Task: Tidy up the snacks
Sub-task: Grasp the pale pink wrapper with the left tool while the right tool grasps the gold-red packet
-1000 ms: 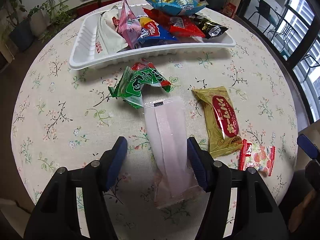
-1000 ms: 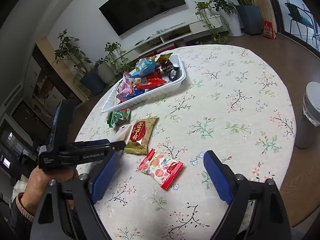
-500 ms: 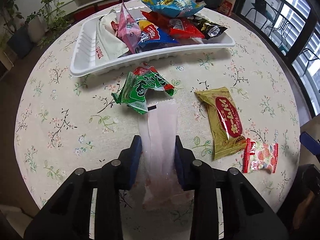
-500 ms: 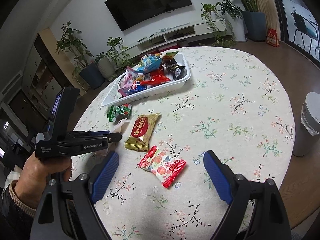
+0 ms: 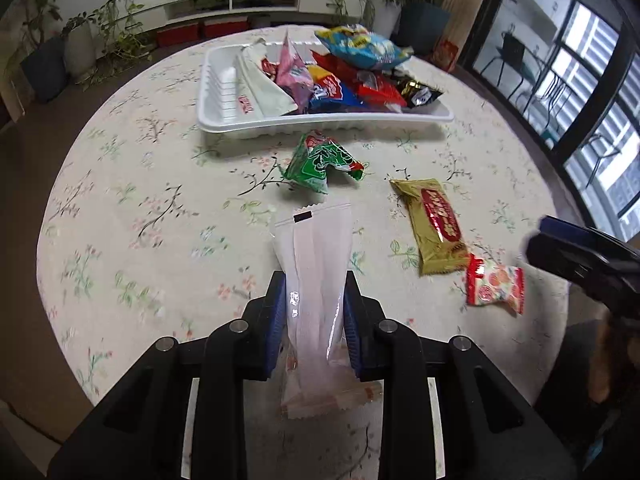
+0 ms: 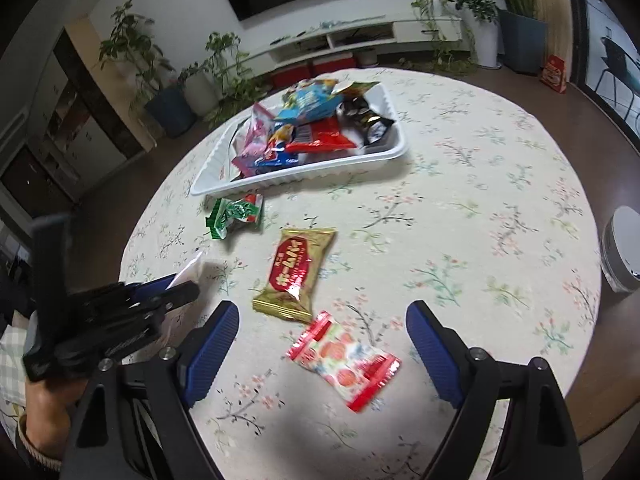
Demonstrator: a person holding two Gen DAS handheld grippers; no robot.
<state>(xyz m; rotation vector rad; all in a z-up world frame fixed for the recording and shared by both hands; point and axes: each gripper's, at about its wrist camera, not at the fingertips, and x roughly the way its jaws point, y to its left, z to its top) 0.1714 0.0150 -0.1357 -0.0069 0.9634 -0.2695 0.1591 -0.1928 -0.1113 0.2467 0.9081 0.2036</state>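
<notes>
The pale translucent packet (image 5: 316,280), low in the centre of the left view, is pinched between the blue pads of the left gripper (image 5: 315,316). A slip from the slick film could be caused by a quick swing toward the white tray (image 5: 320,128) at upper centre. The right gripper (image 6: 322,344) is held spread above the red fruit-print packet (image 6: 344,360).

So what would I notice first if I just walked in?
Probably the white tray heaped with bright snack bags at the far side of the flowery table. Then the left hand-held gripper, shut on a clear packet, with green, gold and red-edged packets loose nearby.
</notes>
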